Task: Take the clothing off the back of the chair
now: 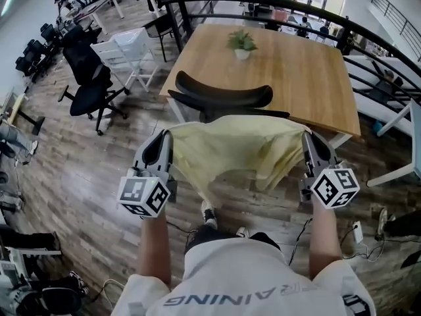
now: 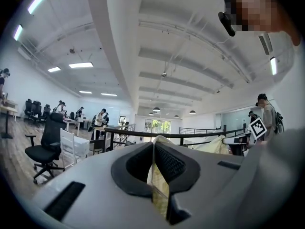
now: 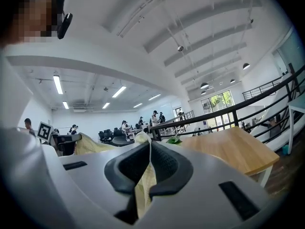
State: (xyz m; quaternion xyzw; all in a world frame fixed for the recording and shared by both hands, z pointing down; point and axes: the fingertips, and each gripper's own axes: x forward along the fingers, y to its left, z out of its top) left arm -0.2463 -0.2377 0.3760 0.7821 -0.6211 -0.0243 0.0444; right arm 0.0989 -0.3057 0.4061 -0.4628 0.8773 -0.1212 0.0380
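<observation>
I have the pale yellow cloth garment (image 1: pixel 237 151) stretched out flat between both tools, just on my side of the black office chair with the curved backrest (image 1: pixel 223 97). Its top edge runs nearly straight from one gripper to the other, and the rest sags below in loose folds towards the wood-plank floor (image 1: pixel 79 170). From the head view the cloth overlaps the lower part of the chair, and I cannot tell whether it touches the chair there.

The left gripper (image 1: pixel 168 137) is at the chair's left. Its jaws are pressed together on the garment's left corner, with a thin fold of yellow fabric pinched between the ribbed black pads (image 2: pixel 169 163). The right gripper (image 1: pixel 306 137) is at the chair's right and is clamped the same way on the opposite corner, with cloth bunched and trailing down from between its pads (image 3: pixel 164 165).

Beyond the chair stands the light wooden table (image 1: pixel 309 78), with a small potted green plant (image 1: pixel 242 43) near its far edge.
</observation>
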